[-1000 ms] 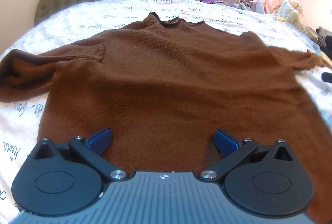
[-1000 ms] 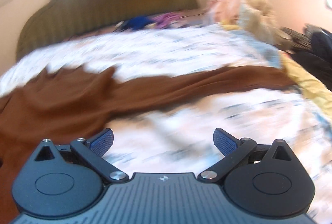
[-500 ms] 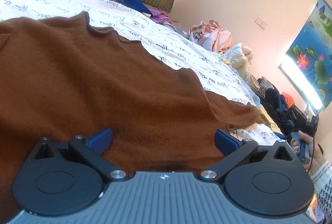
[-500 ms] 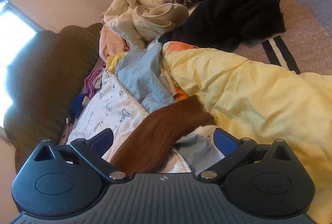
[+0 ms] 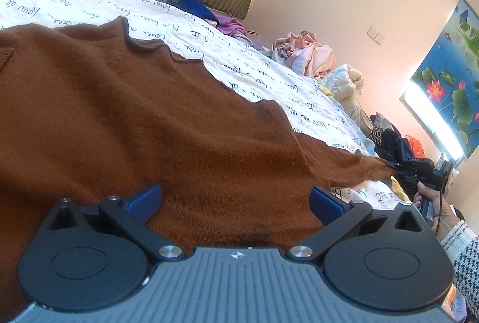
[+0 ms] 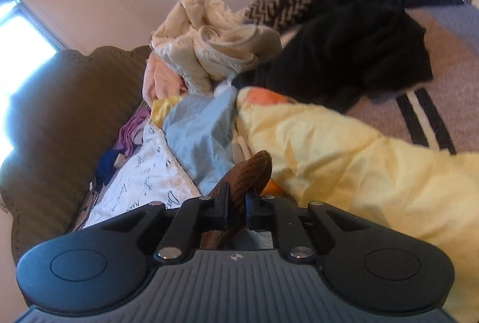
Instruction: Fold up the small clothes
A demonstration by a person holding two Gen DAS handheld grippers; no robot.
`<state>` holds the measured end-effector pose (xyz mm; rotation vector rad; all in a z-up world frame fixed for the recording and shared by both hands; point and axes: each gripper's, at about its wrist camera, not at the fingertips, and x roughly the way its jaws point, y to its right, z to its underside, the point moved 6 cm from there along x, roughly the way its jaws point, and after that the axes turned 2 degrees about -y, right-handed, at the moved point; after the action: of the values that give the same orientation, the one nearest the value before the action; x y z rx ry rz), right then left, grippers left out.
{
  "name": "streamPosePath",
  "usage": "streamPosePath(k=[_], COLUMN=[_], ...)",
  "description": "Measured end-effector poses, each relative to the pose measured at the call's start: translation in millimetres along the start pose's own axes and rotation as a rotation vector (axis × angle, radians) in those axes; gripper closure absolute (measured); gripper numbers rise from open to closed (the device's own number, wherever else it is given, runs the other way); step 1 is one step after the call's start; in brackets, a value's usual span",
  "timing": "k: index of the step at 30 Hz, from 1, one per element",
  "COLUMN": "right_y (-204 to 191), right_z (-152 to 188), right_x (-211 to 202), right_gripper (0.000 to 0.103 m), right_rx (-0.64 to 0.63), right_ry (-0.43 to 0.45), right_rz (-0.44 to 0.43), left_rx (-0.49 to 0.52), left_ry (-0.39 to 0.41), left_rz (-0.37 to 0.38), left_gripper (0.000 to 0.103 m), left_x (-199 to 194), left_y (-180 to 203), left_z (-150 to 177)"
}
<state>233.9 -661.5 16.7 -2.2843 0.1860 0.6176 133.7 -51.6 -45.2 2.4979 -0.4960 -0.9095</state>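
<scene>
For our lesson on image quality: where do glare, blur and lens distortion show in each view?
Left wrist: sharp, bed edge bowed by the fisheye, bright glare strip under the wall picture. Right wrist: window blown out white, dark clothes at top softly blurred, brown sleeve fairly sharp.

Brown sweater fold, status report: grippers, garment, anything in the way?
Right gripper just closed, shut on the sleeve cuff. Left gripper open over the brown sweater, spread flat on the bed. Yellow quilt and loose clothes beside the cuff.

Bright daylight fills both views. The window [image 6: 18, 53] left of the headboard [image 6: 69, 119] is blown out to white. Dark clothes [image 6: 359, 53] are smeared with blur; fisheye bending curves the headboard and darkens corners.
</scene>
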Motion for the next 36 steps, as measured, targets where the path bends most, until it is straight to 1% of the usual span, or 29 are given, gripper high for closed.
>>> streamPosePath(k=[1,3,4,6,7,9,12,14,16,19,20,21,22,23,24,25,26,27,28,29,31,32,33,36], right_y=[-11,-41,-63,-108,-132,-179,-245,-282,-312,-337,-340,-340,-335,-329,-327,-324,-320,-313,-310,-306,-296,-290,-282,-253], right_z=[-4,-7,-5,12,27,67,148,203,250,309,328,343,354,362,358,350,340,327,316,304,288,284,280,272], right_x=[-7,-23,-31,-44,-47,-50,-44,-33,-19,1,8,17,27,34,29,20,8,-4,-15,-23,-40,-48,-55,-67], right_gripper=[0.094,0.095,0.095,0.095,0.095,0.095,0.095,0.095,0.095,0.094,0.092,0.087,0.077,0.07,0.046,0.026,0.0,0.0,0.0,0.0,0.0,0.0,0.0,0.0], right_rx=[-0.032,-0.088,-0.123,-0.188,-0.218,-0.266,-0.343,-0.379,-0.406,-0.463,-0.527,-0.587,-0.607,-0.608,-0.59,-0.549,-0.49,-0.436,-0.408,-0.405,-0.462,-0.498,-0.514,-0.48], right_ry=[0.02,0.037,0.032,-0.001,-0.034,-0.107,-0.252,-0.345,-0.422,-0.487,-0.499,-0.498,-0.52,-0.555,-0.526,-0.51,-0.487,-0.46,-0.445,-0.426,-0.372,-0.349,-0.337,-0.329], right_rz=[-0.004,-0.051,-0.09,-0.188,-0.23,-0.337,-0.46,-0.521,-0.565,-0.522,-0.461,-0.377,-0.31,-0.312,-0.353,-0.37,-0.411,-0.461,-0.491,-0.496,-0.455,-0.437,-0.426,-0.424], left_rx=[-0.004,-0.009,-0.011,-0.015,-0.019,-0.036,-0.103,-0.181,-0.291,-0.441,-0.478,-0.5,-0.505,-0.497,-0.484,-0.465,-0.441,-0.424,-0.422,-0.429,-0.45,-0.473,-0.495,-0.557], left_ry=[0.001,0.0,-0.001,0.0,0.0,0.002,0.014,0.038,0.08,0.128,0.142,0.148,0.148,0.143,0.135,0.12,0.095,0.065,0.033,-0.001,-0.074,-0.13,-0.166,-0.218], left_rz=[0.003,0.004,0.005,0.008,0.011,0.026,0.087,0.159,0.265,0.412,0.446,0.468,0.479,0.476,0.462,0.438,0.417,0.404,0.391,0.383,0.399,0.386,0.374,0.349], left_gripper=[0.0,0.0,0.0,0.0,0.0,0.0,0.0,0.0,0.0,0.0,0.0,0.0,0.0,0.0,0.0,0.0,0.0,0.0,0.0,0.0,0.0,0.0,0.0,0.0], left_x=[0,0,0,-1,-1,-2,-7,-14,-24,-33,-36,-36,-36,-36,-35,-34,-30,-24,-17,-9,11,25,36,61], left_y=[-1,-1,-1,-1,-2,-4,-13,-23,-38,-59,-65,-68,-68,-67,-64,-60,-55,-50,-46,-41,-34,-33,-33,-37], left_z=[0,0,0,0,-1,-1,-4,-7,-11,-17,-19,-20,-21,-23,-24,-26,-29,-32,-36,-41,-53,-56,-60,-76])
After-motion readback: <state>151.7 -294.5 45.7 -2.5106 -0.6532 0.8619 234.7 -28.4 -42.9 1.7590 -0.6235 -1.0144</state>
